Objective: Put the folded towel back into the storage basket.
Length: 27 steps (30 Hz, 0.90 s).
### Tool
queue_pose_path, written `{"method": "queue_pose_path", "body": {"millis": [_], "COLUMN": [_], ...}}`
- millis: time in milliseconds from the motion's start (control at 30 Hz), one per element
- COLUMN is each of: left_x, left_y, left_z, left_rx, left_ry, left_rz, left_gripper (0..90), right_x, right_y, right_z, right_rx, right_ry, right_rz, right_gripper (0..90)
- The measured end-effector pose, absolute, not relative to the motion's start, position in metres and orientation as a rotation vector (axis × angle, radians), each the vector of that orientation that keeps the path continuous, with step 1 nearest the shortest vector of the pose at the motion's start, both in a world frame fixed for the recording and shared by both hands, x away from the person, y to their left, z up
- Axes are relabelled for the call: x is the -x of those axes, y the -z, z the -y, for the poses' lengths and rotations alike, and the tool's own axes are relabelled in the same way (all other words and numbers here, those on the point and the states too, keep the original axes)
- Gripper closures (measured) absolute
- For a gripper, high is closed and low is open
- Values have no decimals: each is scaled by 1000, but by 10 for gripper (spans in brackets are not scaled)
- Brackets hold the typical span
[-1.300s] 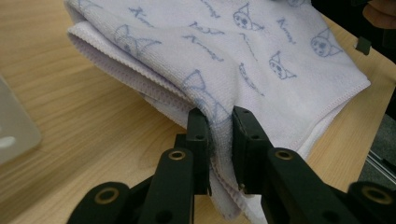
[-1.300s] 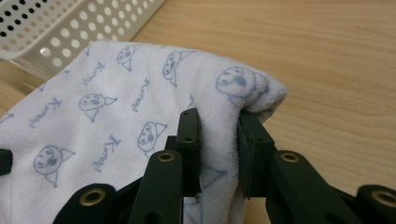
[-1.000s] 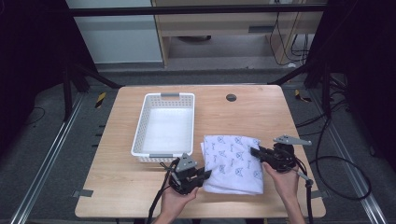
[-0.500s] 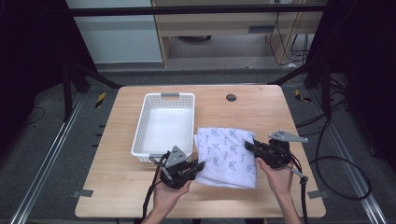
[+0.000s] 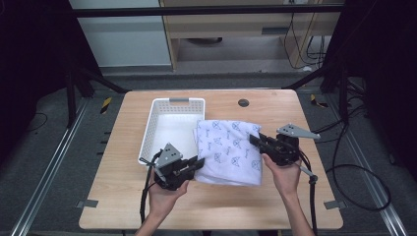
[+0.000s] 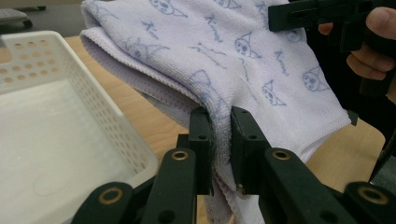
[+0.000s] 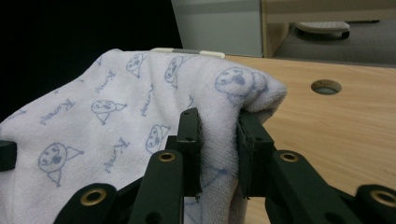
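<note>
Two tools were at work, one in each hand. Left tool (image 5: pixel 195 163) had its jaws pinched nearly closed on the near-left edge of one folded white towel (image 5: pixel 227 150) printed with blue figures, cloth bunched between the jaws in the left gripper view (image 6: pixel 219 140). Right tool (image 5: pixel 256 141) was clamped the same way on the towel's right edge (image 7: pixel 219 149). That single towel hung between them, raised off the desk (image 5: pixel 123 196), its left side reaching over the rim of one white perforated basket (image 5: pixel 169 105). One round hole (image 5: pixel 243 103) showed in the desk beyond
</note>
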<state>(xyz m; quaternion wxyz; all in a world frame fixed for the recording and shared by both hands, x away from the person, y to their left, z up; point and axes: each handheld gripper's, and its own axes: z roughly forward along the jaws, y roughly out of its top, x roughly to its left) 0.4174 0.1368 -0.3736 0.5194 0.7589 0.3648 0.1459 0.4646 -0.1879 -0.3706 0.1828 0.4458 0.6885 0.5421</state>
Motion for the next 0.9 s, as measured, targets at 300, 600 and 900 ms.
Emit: {"method": "queue_pose_path", "body": {"millis": [300,600,900], "left_x": [-422,-428,-437], "left_y": [358,354,348], "left_z": [-160,-177,-200], "left_rx": [-1787,-1761,-1712], "left_ry": [-396,-440,-488], "left_rz": [-905,-950,-1000], "left_gripper": [793,794,796], "right_x": [-474,-486,-500], "right_y": [356,352,348], "right_z": [163,141,118], "right_rx": [-1217,-1204,-1194], "right_ry": [-1561,-1580,-1605], "right_rz": [-1930,-1923,-1911], "right_gripper": [737,736,736]}}
